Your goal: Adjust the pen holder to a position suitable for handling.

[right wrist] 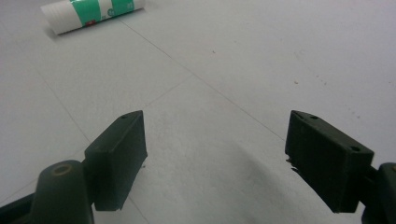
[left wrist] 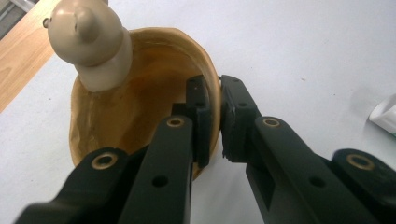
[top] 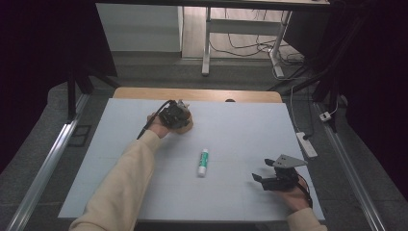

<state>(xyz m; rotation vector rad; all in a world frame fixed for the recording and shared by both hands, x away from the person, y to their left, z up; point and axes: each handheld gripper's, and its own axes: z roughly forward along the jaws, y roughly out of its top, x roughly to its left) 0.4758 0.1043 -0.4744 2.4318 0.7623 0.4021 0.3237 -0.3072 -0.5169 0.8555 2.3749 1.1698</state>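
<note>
A: Left claw (left wrist: 215, 116) is clamped on the wooden bowl's (left wrist: 140, 88) rim, one jaw inside. Right claw (right wrist: 215, 158) is spread, holding nothing.
B: Thin-rim grip; lifting could tip the bowl, and the figurine (left wrist: 91, 42) beyond the claw topples.

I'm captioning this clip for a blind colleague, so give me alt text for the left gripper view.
The left gripper has its black jaws shut on the rim of a shallow, yellowish wooden bowl, one jaw inside and one outside. A beige rounded figurine with a knob on top stands in the bowl, which rests on a pale table.
</note>
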